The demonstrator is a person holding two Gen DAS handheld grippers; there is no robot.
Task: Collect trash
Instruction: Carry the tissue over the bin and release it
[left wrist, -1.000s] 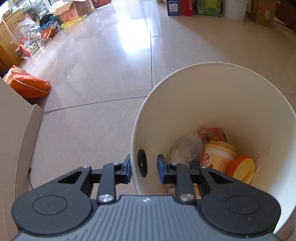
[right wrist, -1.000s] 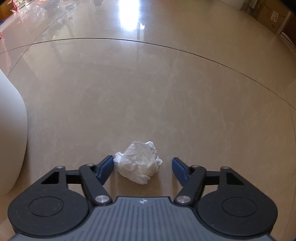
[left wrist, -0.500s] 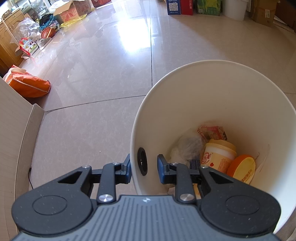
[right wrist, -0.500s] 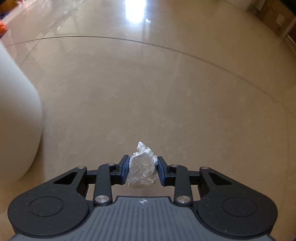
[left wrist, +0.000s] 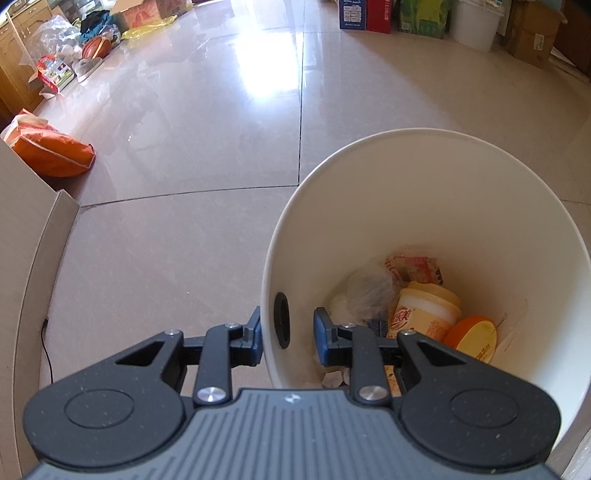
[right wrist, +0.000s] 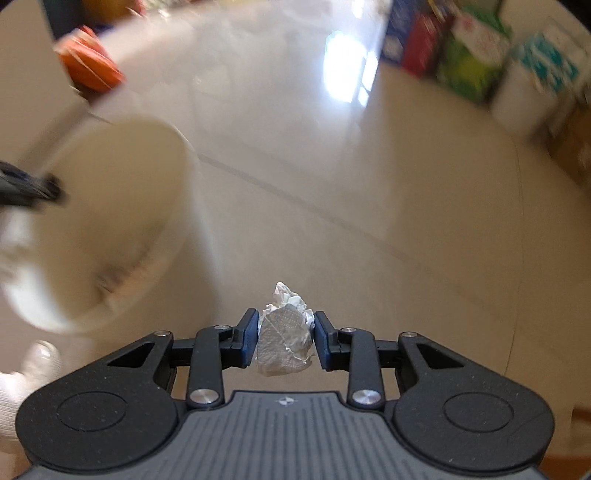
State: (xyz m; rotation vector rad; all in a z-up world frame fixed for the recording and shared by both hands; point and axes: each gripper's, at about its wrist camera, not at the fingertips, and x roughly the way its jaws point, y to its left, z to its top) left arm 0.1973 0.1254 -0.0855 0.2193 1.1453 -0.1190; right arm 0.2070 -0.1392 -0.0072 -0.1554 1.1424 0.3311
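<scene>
Left gripper (left wrist: 287, 341) fingers clamping white bin (left wrist: 480, 206) wall, right gripper (right wrist: 284, 341) fingers pinching crumpled tissue (right wrist: 284, 332) — surroundings motion-blurred

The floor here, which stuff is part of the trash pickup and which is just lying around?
Part of the job:
- crumpled tissue, clamped in the right gripper
- white bin, its wall held by the left gripper
- trash inside it, such as the yellow cup

Just lying about:
- orange bag
- basketball
- boxes by the wall
</scene>
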